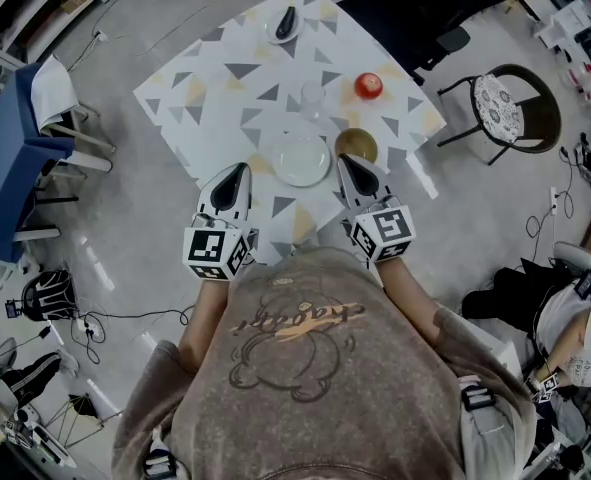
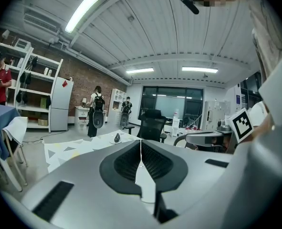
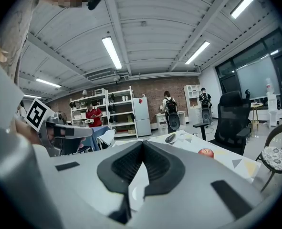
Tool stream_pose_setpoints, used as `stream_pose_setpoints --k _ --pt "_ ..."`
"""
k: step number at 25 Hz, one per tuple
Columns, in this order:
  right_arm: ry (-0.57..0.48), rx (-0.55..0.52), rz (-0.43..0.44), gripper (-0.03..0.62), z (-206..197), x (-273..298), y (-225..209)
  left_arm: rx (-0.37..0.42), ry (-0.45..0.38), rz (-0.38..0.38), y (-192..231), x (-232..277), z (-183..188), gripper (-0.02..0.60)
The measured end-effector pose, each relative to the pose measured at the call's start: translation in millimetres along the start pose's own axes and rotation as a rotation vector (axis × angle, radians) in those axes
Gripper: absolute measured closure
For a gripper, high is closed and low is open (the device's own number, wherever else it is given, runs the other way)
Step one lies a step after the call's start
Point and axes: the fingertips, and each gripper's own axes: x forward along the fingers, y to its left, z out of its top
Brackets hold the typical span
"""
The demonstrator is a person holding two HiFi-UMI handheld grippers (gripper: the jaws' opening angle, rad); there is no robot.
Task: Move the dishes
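Observation:
A white plate [image 1: 301,158] lies near the front edge of the triangle-patterned table [image 1: 225,78]. An olive bowl [image 1: 356,146] sits just to its right. Behind them stand a clear glass [image 1: 311,98] and a red apple [image 1: 368,86] [image 3: 206,152]. At the far edge, a small white dish holds a dark object [image 1: 285,25] [image 2: 117,138] [image 3: 170,138]. My left gripper [image 1: 239,169] [image 2: 141,140] hovers left of the plate, shut and empty. Over the near side of the bowl hangs my right gripper [image 1: 347,159] [image 3: 142,142], also shut and empty.
A blue-draped chair [image 1: 5,158] stands left of the table. A chair with a round patterned cushion [image 1: 500,108] is to the right, and a black office chair [image 1: 425,8] is behind. Cables and bags lie on the floor. People stand by the shelves [image 3: 94,116].

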Motion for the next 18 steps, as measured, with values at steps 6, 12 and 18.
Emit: stream_pose_setpoints --k 6,12,18 --pt "0.002 -0.004 0.000 0.591 0.2 0.8 -1.6 -0.007 0.007 -0.010 -0.4 2.7 -0.7 0.560" --pt "0.003 -0.003 0.008 0.591 0.8 3.3 -1.3 -0.013 0.011 -0.014 1.3 4.6 -0.3 0.561" --pt "0.006 0.000 0.010 0.589 0.6 6.7 -3.0 -0.020 0.013 -0.007 5.1 7.0 -0.9 0.561"
